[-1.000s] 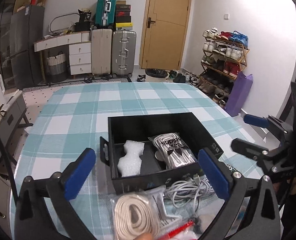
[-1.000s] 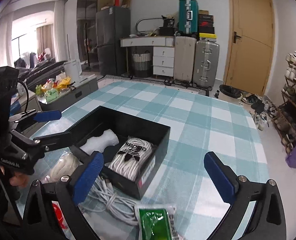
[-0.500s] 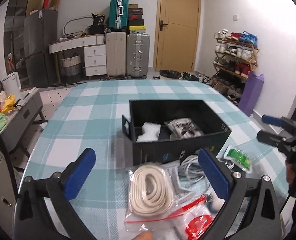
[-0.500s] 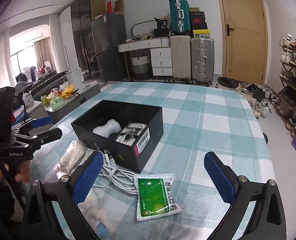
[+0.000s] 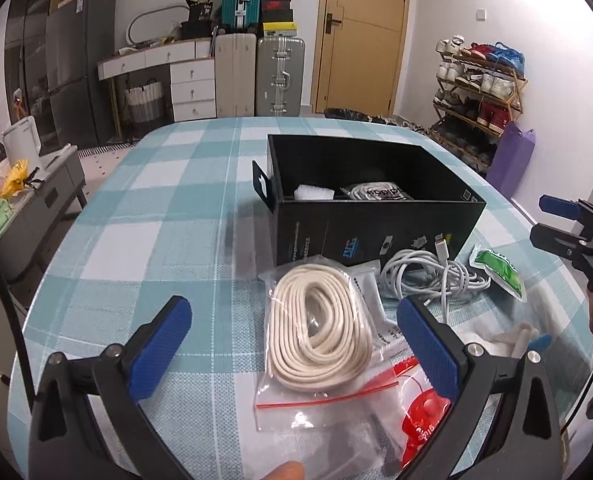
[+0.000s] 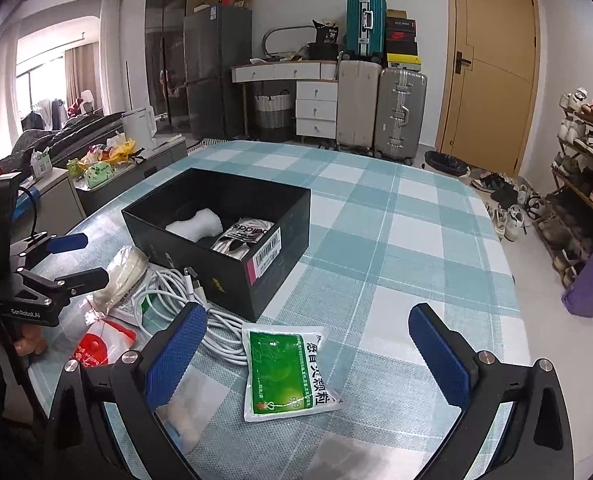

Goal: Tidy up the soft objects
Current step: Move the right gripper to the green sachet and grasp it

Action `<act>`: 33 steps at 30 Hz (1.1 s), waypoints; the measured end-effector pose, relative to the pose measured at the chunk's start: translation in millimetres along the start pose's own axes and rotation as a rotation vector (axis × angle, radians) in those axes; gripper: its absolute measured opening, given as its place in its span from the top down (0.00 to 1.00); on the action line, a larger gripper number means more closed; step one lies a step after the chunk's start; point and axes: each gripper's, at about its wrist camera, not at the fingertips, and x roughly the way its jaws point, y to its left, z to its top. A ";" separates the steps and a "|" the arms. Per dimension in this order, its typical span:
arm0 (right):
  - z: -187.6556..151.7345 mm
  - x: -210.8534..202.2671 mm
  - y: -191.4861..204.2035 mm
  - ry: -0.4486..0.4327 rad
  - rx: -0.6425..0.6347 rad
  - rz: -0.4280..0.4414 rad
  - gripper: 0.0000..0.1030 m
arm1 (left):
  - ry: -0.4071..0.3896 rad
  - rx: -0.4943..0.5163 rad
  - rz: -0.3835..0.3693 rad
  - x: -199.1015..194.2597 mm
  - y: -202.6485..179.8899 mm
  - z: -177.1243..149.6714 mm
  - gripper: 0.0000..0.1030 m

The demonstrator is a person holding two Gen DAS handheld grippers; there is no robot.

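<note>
A black box point(image 5: 376, 216) point(image 6: 232, 240) stands on the checked table and holds white foam point(image 6: 195, 224) and a bagged black-and-white item point(image 6: 243, 236). In front of it lie a bag of cream cord point(image 5: 316, 328) point(image 6: 122, 276), a white cable bundle point(image 5: 428, 276) point(image 6: 184, 300), a green packet point(image 5: 498, 272) point(image 6: 286, 368), a red-printed bag point(image 5: 420, 420) point(image 6: 94, 346) and a bag of cotton point(image 6: 184, 412). My left gripper point(image 5: 292, 352) is open above the cord bag, empty. My right gripper point(image 6: 306, 354) is open above the green packet, empty.
The teal checked table point(image 6: 396, 240) stretches far and right of the box. Suitcases point(image 6: 380, 108), a drawer desk point(image 6: 296, 96) and a door point(image 6: 492, 64) stand behind. A shoe rack point(image 6: 584, 168) is at the right. A low cabinet point(image 5: 20, 200) stands left of the table.
Both grippers have pulled back and lowered from over the box toward the near table edge. The loose items in front of the box now fill the lower views. Both stay open.
</note>
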 end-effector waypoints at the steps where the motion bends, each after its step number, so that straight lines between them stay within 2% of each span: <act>1: -0.8 1.9 -0.3 0.006 0.002 0.000 0.00 | 0.005 -0.001 0.002 1.2 -0.2 0.3 0.00; 8: -7.3 14.7 -4.0 0.054 0.024 0.008 0.00 | 0.070 -0.005 0.001 12.8 -1.9 -2.4 0.00; 20: -17.6 36.7 -10.4 0.148 0.050 0.018 0.00 | 0.093 -0.029 -0.006 17.2 1.5 -5.1 0.00; 28: -28.3 53.5 -7.7 0.242 0.048 0.037 0.01 | 0.099 -0.041 -0.014 19.0 4.8 -4.2 0.00; 33: -29.5 56.1 -6.5 0.244 0.045 0.054 0.01 | 0.100 -0.040 -0.014 19.1 4.6 -4.1 0.00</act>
